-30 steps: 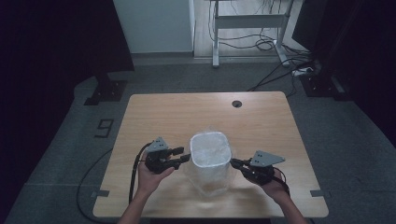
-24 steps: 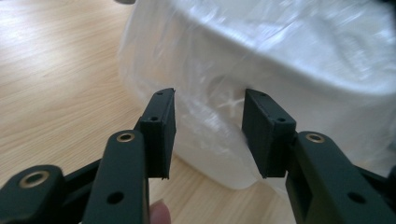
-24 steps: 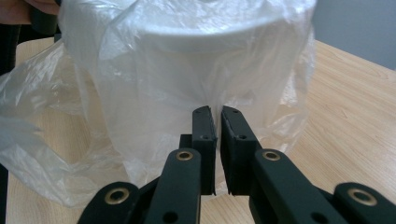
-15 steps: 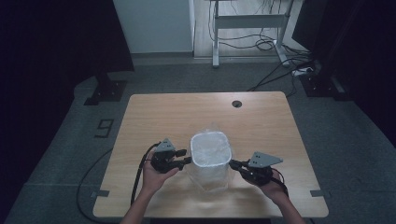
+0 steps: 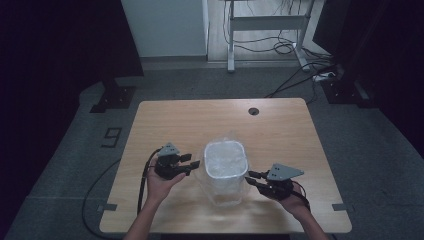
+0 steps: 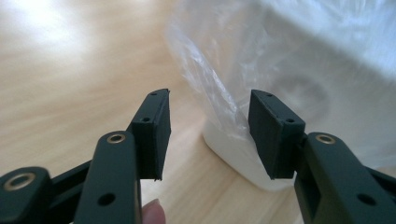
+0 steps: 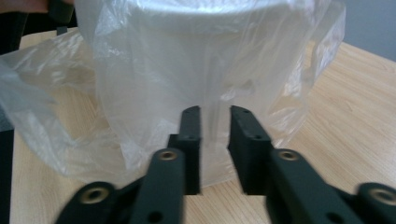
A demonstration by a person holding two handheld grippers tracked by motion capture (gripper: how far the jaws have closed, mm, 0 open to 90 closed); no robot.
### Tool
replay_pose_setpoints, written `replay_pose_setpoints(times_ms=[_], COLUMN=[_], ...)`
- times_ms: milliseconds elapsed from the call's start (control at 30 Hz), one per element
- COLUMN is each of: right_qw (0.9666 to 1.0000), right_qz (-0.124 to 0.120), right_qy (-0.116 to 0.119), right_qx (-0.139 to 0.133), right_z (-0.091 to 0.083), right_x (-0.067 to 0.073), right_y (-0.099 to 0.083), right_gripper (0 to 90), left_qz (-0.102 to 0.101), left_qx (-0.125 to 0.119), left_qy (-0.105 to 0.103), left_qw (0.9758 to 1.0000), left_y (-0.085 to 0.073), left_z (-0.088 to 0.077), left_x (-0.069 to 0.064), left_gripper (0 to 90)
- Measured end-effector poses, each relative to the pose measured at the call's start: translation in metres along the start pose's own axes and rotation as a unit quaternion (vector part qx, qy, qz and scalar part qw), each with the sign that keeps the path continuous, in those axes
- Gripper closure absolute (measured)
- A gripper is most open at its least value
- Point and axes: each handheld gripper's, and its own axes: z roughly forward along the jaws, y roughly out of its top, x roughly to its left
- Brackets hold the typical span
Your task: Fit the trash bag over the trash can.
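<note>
At the near middle of the desk (image 5: 165,120) stands a white bin (image 5: 226,165), upright, lined and loosely wrapped with a clear plastic bag (image 7: 70,116) whose slack spills onto the wood around its base. The left gripper (image 5: 192,164) sits just beside the bin's left wall; in the left gripper view its jaws stand apart, having just opened a little further, with a fold of film and the bin's lower corner (image 6: 233,154) ahead of them and nothing pressed between the pads. The right gripper (image 5: 252,180) lies close to the bin's right side; in the right gripper view its jaws have just been opening and now leave a narrow gap in which a pleat of bag film stands, apparently not clamped.

Handling, as judged: the bag is thin, limp and slippery, likely to stretch or tear under a sharp pull and to slide through smooth pads unless several layers are gathered. The bin looks light, stiff and empty, so it may tip or skate when the film is tugged. The best hold is a bunched fold near the rim, one on each side.
</note>
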Motion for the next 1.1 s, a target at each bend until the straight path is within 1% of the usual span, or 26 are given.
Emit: replay_pose_setpoints(times_ms=[67, 167, 267, 300, 367, 433, 500, 567, 667, 767, 933, 1000, 1067, 1100], right_qw=[1.0000, 0.9999, 0.9998, 0.9998, 0.9998, 0.9997, 0.9996, 0.9995, 0.9993, 0.9990, 0.9989, 0.9988, 0.9988, 0.9988], right_qz=[0.002, 0.003, 0.003, 0.003, 0.003, 0.003, 0.002, 0.002, 0.003, 0.001, -0.002, -0.002, -0.002, -0.002], right_qy=[-0.002, 0.001, 0.004, 0.005, 0.009, 0.010, 0.014, 0.018, 0.021, 0.024, 0.027, 0.028, 0.028, 0.029], right_qx=[-0.004, -0.011, -0.017, -0.019, -0.020, -0.022, -0.024, -0.026, -0.031, -0.036, -0.039, -0.040, -0.039, -0.040], right_z=[-0.002, -0.005, -0.008, -0.008, -0.009, -0.009, -0.009, -0.010, -0.012, -0.014, -0.014, -0.014, -0.012, -0.012], right_x=[0.000, 0.000, 0.002, 0.002, 0.002, 0.002, 0.003, 0.003, 0.003, 0.004, 0.005, 0.005, 0.005, 0.004], right_y=[0.001, 0.003, 0.006, 0.006, 0.007, 0.007, 0.008, 0.009, 0.011, 0.013, 0.015, 0.016, 0.016, 0.016], right_gripper=[60.5, 50.7, 46.4, 45.5, 44.1, 43.2, 43.0, 42.1, 41.1, 40.2, 39.0, 38.3, 36.8, 35.9], left_qz=[-0.002, 0.002, 0.006, 0.010, 0.011, 0.011, 0.017, 0.017, 0.017, 0.016, 0.015, 0.014, 0.012, 0.012], left_qx=[-0.008, -0.011, -0.009, -0.005, 0.004, 0.023, 0.039, 0.048, 0.033, 0.008, -0.021, -0.022, -0.019, -0.016], left_qy=[0.004, 0.007, 0.005, 0.004, 0.001, -0.004, -0.005, -0.009, -0.015, -0.024, -0.025, -0.028, -0.027, -0.030], left_qw=[1.0000, 0.9999, 0.9999, 0.9999, 0.9999, 0.9997, 0.9991, 0.9986, 0.9992, 0.9995, 0.9994, 0.9993, 0.9994, 0.9993], left_y=[0.006, 0.014, 0.014, 0.012, 0.008, 0.002, -0.003, -0.007, -0.006, -0.002, 0.004, 0.006, 0.008, 0.009], left_z=[-0.003, -0.005, -0.007, -0.006, -0.006, -0.004, -0.002, -0.004, -0.011, -0.021, -0.031, -0.031, -0.025, -0.021], left_x=[0.002, 0.004, 0.003, 0.003, 0.003, 0.005, 0.005, 0.006, 0.006, 0.004, 0.002, 0.002, 0.002, 0.002], left_gripper=[48.1, 48.1, 48.1, 48.0, 47.7, 47.1, 46.5, 45.6, 45.2, 45.0, 45.0, 45.0, 45.0, 45.0])
